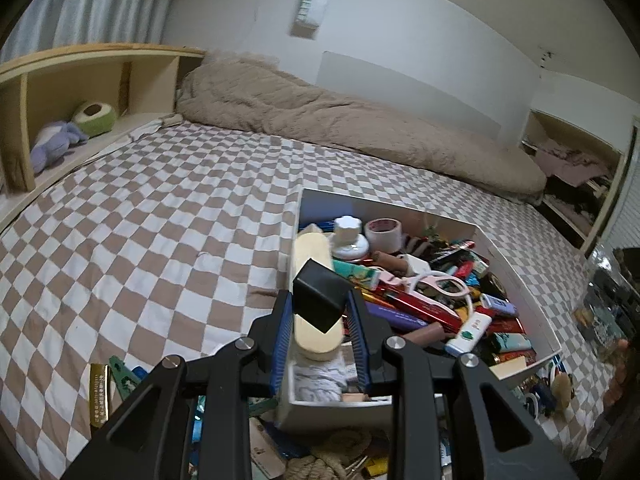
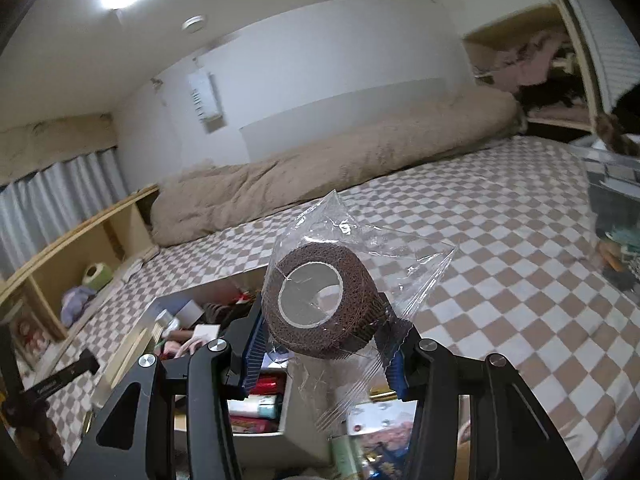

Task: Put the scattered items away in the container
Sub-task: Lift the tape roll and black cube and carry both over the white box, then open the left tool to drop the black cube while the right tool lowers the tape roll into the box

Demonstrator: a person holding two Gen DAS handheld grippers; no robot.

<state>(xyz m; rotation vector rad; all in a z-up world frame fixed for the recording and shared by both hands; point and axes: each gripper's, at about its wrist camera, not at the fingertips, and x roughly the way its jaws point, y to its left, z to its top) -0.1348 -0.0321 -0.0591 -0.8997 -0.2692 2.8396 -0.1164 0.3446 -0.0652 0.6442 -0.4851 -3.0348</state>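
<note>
My left gripper [image 1: 320, 297] is shut on a small black block [image 1: 320, 282], held tilted just above the near left corner of the white container [image 1: 524, 280]. The container sits on the checkered bed and is heaped with several items: a tape roll [image 1: 384, 232], a white-capped jar [image 1: 349, 236], pink scissors [image 1: 440, 284], pens and lighters. My right gripper [image 2: 326, 322] is shut on a brown bandage roll [image 2: 320, 300] sealed in a clear plastic bag, held above the near right side of the white container [image 2: 236, 280].
Loose items lie in front of the container: a gold strip [image 1: 98, 396], a green clip [image 1: 124, 376], coiled rope [image 1: 320, 466]. A brown blanket [image 1: 340, 120] runs along the wall. A wooden shelf [image 1: 100, 54] stands left, a clear figure case [image 1: 608, 312] right.
</note>
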